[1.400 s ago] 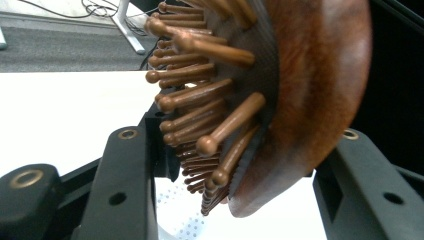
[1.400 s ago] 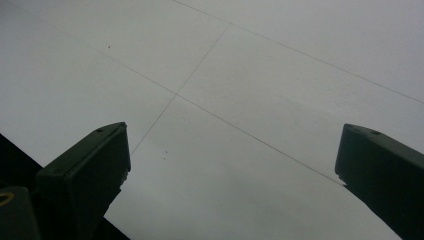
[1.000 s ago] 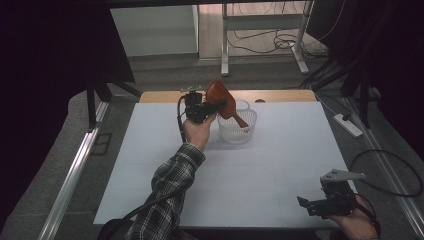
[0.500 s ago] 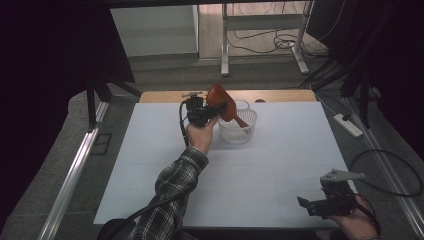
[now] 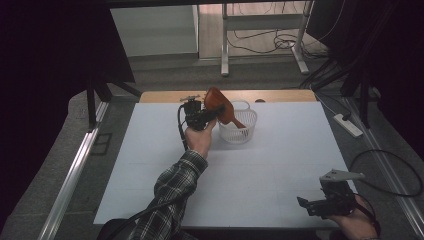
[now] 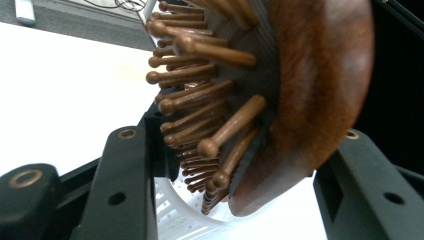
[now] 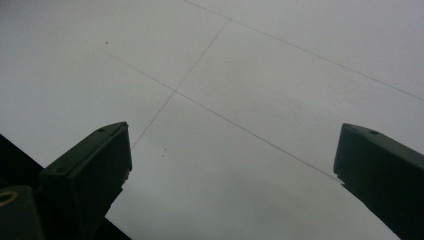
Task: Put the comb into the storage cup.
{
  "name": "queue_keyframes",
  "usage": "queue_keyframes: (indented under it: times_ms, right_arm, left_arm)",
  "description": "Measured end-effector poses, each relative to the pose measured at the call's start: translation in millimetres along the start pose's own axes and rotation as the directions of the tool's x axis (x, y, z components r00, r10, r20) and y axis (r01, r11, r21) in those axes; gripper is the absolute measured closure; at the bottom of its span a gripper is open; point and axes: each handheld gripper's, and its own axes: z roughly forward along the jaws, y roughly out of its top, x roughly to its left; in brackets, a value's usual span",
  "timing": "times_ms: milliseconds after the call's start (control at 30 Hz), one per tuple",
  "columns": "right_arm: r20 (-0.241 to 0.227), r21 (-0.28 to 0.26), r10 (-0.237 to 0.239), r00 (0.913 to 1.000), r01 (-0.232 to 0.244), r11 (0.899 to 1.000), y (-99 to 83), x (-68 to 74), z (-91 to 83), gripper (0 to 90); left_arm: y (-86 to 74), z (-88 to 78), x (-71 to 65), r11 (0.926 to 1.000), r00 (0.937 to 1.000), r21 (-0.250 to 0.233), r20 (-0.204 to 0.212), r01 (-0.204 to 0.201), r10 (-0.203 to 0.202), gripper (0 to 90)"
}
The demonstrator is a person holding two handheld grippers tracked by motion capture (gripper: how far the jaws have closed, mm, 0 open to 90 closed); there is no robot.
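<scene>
A brown wooden hairbrush [image 5: 217,102] with peg bristles stands tilted at the back middle of the white table [image 5: 150,165], its handle down inside a small white basket [image 5: 240,131]. My left gripper [image 5: 209,113] is just left of the basket, shut on the brush head. In the left gripper view the brush head [image 6: 310,100] sits between both jaws, bristles toward the left jaw, and the basket's rim [image 6: 175,215] shows below. My right gripper [image 5: 306,204] rests low over the table's near right corner, open; its view [image 7: 232,150] has bare table between the jaws.
The table's far edge is a wooden strip [image 5: 165,96]. A white power strip [image 5: 348,125] and a looped black cable [image 5: 390,170] lie on the floor to the right. Metal stand legs [image 5: 225,45] rise behind the table. Black curtains flank both sides.
My left gripper and the brush have shifted slightly, with the brush head lower and nearer the basket. The right gripper has stayed still.
</scene>
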Motion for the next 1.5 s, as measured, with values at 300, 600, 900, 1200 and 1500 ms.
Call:
queue_keyframes:
  times_ms: [300,600,900,1200,1500]
  right_arm:
    - [0.0,-0.001,0.0,1.0,0.0,1.0,-0.3,0.0,-0.2,2.3]
    - [0.002,0.004,-0.003,1.0,0.003,1.0,0.0,0.4,0.4,2.3]
    - [0.004,0.006,-0.002,1.0,0.002,1.0,0.0,0.2,0.5,2.4]
    - [0.002,0.007,-0.002,1.0,0.002,1.0,0.0,0.3,0.6,2.4]
    - [0.002,0.009,-0.002,1.0,0.002,1.0,0.1,0.3,0.7,2.5]
  left_arm:
    - [-7.5,7.3,-1.5,0.9999,1.0,0.011,-0.001,-0.001,0.001,51.5]
    - [-11.6,7.4,7.5,0.9987,0.9987,0.003,0.0,0.051,-0.051,48.3]
    - [-9.7,8.3,9.2,0.9987,0.9988,0.016,-0.013,0.047,-0.047,43.2]
    - [-8.7,10.5,12.3,0.9971,0.9981,0.047,-0.016,0.06,-0.06,40.6]
    - [-10.0,12.0,13.3,0.9966,0.9986,0.064,-0.014,0.051,-0.05,38.5]
